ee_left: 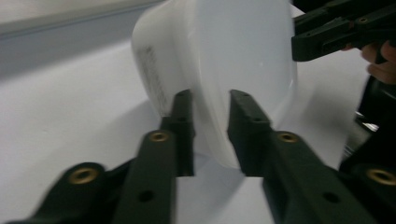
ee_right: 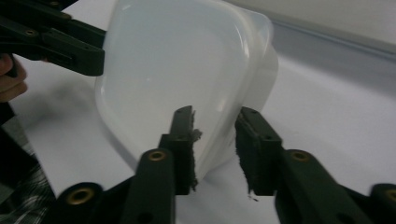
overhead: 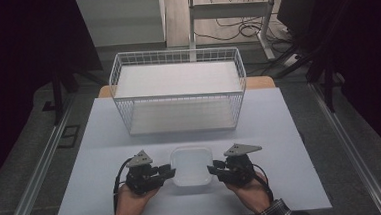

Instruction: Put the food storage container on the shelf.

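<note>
A white, translucent plastic container [overhead: 191,165] with rounded corners sits near the front of the pale table [overhead: 280,132]. My left gripper [overhead: 171,172] comes in from its left side and my right gripper [overhead: 211,169] from its right. In the left gripper view the container [ee_left: 224,56] has its side wall between the two black jaws of my left gripper [ee_left: 210,102], and the pads press on it. In the right gripper view my right gripper [ee_right: 212,116] grips the opposite wall of the container [ee_right: 177,70] the same way. Each view shows the other gripper at the container's far rim.
A white wire basket [overhead: 177,94] with a flat white bottom stands behind the container, at the back of the table. Metal rails run along both sides of the table. Table legs and cables lie on the floor beyond.
</note>
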A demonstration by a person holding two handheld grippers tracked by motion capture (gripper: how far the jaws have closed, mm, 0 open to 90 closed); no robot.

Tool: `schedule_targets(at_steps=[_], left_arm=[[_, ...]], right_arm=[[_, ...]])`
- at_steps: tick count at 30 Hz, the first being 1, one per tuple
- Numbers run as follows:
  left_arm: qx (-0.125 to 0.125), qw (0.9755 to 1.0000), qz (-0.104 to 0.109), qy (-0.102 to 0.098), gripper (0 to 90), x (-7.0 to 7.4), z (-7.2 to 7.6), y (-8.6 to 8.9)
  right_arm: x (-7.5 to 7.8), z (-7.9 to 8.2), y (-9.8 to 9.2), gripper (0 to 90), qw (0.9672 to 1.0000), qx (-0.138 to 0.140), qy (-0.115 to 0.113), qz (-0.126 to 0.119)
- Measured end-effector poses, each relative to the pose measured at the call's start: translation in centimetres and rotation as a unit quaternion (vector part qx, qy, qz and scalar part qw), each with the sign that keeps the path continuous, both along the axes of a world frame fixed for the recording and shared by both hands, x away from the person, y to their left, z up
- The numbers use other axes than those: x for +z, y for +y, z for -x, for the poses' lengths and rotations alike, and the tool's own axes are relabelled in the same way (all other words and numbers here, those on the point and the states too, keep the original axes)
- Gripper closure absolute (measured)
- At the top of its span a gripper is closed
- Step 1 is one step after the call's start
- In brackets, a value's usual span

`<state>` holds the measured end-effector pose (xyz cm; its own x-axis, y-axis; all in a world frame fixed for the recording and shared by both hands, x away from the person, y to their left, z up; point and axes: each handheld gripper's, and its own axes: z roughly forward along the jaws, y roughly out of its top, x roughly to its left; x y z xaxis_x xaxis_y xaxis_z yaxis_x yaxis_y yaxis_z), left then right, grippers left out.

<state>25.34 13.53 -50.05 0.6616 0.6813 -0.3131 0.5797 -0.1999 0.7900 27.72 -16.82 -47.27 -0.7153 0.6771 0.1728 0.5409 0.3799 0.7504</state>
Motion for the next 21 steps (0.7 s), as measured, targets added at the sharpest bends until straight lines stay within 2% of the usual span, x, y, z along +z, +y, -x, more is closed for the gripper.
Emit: schedule_targets(at_steps=[1, 10, 15, 21], left_arm=[[0.000, 1.0000, 0.000, 0.000, 78.2, 0.0, 0.0, 0.0], [0.018, 0.9997, 0.012, -0.010, 78.7, 0.2, -0.3, 0.4], [0.023, 0.9996, 0.011, -0.011, 78.9, 0.3, -0.7, 0.5], [0.027, 0.9993, 0.010, -0.023, 78.8, 0.9, -1.6, 0.6]], right_arm=[[0.0, 0.0, 0.0, 76.0, 1.0000, -0.006, -0.008, 0.002], [0.0, -0.3, 0.3, 76.3, 0.9997, -0.014, -0.020, -0.008], [0.1, -0.5, 0.6, 76.5, 0.9994, -0.016, -0.031, -0.007], [0.7, -1.2, 0.8, 76.6, 0.9987, -0.020, -0.046, -0.009]])
